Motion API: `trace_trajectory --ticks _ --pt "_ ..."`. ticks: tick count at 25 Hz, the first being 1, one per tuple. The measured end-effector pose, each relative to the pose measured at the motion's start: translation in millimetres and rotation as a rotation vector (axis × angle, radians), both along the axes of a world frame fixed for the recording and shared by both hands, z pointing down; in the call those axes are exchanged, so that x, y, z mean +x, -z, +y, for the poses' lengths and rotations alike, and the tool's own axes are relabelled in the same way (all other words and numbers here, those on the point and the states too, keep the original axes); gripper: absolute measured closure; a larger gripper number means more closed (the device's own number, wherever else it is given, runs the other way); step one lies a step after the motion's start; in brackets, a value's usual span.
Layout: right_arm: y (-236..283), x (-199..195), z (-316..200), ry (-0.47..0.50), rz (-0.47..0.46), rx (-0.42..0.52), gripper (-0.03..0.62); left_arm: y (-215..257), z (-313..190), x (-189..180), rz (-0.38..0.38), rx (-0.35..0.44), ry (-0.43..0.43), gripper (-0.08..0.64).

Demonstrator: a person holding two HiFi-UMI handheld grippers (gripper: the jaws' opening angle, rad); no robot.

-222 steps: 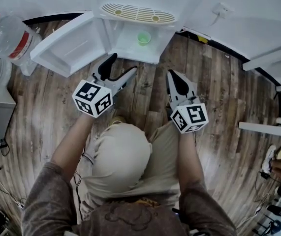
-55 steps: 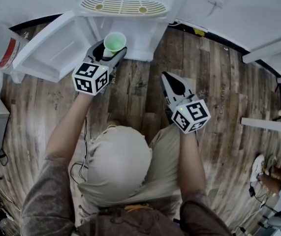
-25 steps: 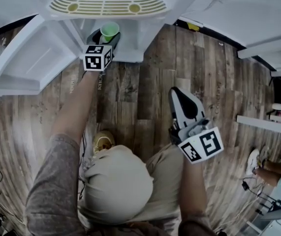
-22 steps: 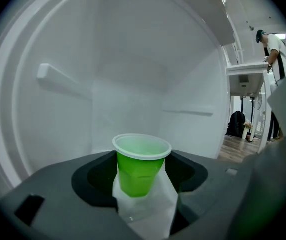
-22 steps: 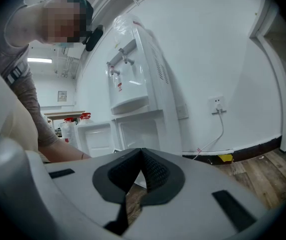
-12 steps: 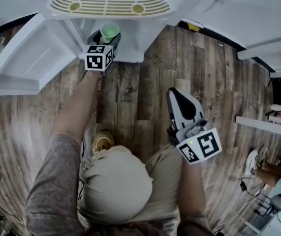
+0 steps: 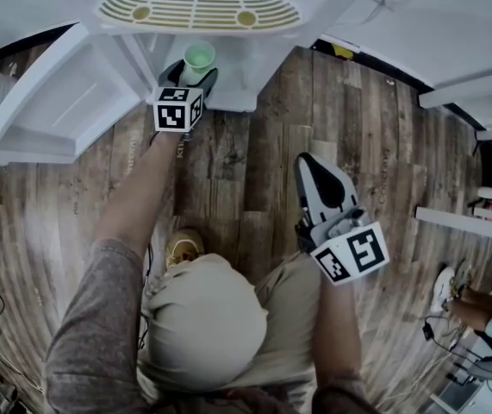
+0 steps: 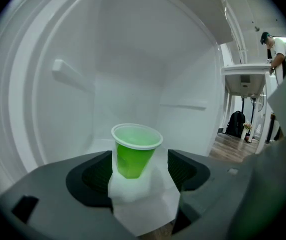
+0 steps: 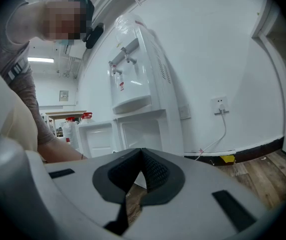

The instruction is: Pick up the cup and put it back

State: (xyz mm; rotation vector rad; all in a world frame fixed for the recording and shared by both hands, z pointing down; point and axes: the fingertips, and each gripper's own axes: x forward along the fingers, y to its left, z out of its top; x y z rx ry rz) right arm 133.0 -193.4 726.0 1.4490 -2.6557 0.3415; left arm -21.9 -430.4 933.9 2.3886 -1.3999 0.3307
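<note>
Only one cup (image 8: pixel 134 151) — between jaws the left gripper (image 8: pixel 136 168) just widened — right gripper (image 9: pixel 140 173) pinched together.

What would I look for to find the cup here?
Find the white water dispenser against the wall; its low cabinet door stands open. Inside that white compartment stands the cup, upright. It is the only green thing in there, with a white rim.

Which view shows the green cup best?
Left gripper view: the green cup is close, upright, with its side and rim both visible. The head view shows only its rim from above, small. The right gripper view doesn't show it.
</note>
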Motion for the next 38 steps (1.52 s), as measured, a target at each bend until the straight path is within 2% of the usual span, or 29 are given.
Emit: trace_trajectory --ticks 11,16,21,25,33,38 --pt "0 3 5 0.014 -0.025 0.009 0.591 22 42 -5 0.015 0.001 -0.043 0.232" --pt "-4 9 4 -0.004 -0.036 -0.001 0.591 45 69 -6 0.037 0.009 -0.08 0.232" --pt "-17 8 1 -0.01 -0.004 -0.013 0.591 74 96 -14 0.054 0.026 -0.1 0.232" --pt "-14 7 -3 -0.026 -0.028 -0.006 0.591 99 113 -21 0.056 0.046 -0.12 0.232" --pt "-25 -9 -9 0.004 0.007 -0.011 0.591 142 151 -51 0.077 0.048 -0.089 0.232" --pt "-33 -6 -13 -0.005 0.0 -0.032 0.591 171 183 -66 0.042 0.094 -0.068 0.233"
